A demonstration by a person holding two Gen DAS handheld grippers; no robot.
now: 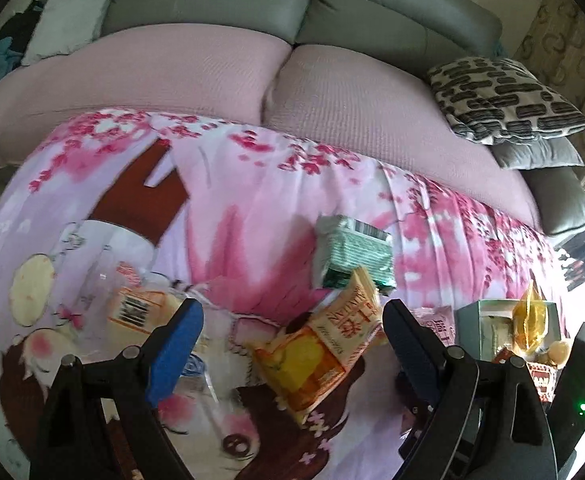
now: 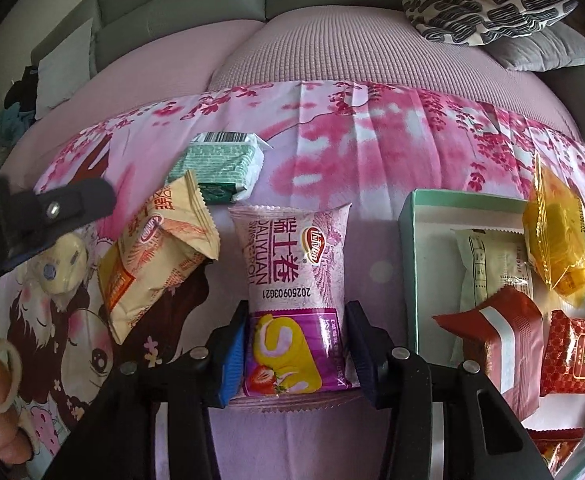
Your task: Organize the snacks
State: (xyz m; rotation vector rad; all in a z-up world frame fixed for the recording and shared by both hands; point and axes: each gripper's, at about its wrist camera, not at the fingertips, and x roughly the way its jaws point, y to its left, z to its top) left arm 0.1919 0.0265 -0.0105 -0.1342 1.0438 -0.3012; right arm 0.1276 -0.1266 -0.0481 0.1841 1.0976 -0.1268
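**Right gripper clamped on pink Swiss-roll packet; left gripper wide above orange packet**

Surface: a table covered by a pink cartoon-print cloth, pushed up against a sofa with pink seat covers and grey backrests.

Far left of the cloth: a clear-wrapped round pastry lies under the tip of the left gripper, as seen from the right wrist view. A fingertip shows at the lower left edge of that view.

Left gripper: jaws spread wide, nothing pinched. It hangs tilted downward over the orange-and-cream snack packet, which lies flat between the two fingers without either pad touching it.

Just beyond that packet: a green-and-white wrapped packet, barcode end towards the sofa, its near corner overlapped by the orange packet's crimped end.

Centre: the pink Swiss-roll packet lies lengthwise on the cloth, just right of the orange packet. Right gripper: both pads press against the packet's long sides at its near, purple-printed end; the grip is on the packet, which rests on the cloth.

Right: a shallow teal-rimmed box stands beside the pink packet. Inside: a cream packet, a dark red packet, a red patterned packet, and a clear yellow packet leaning over the far rim.
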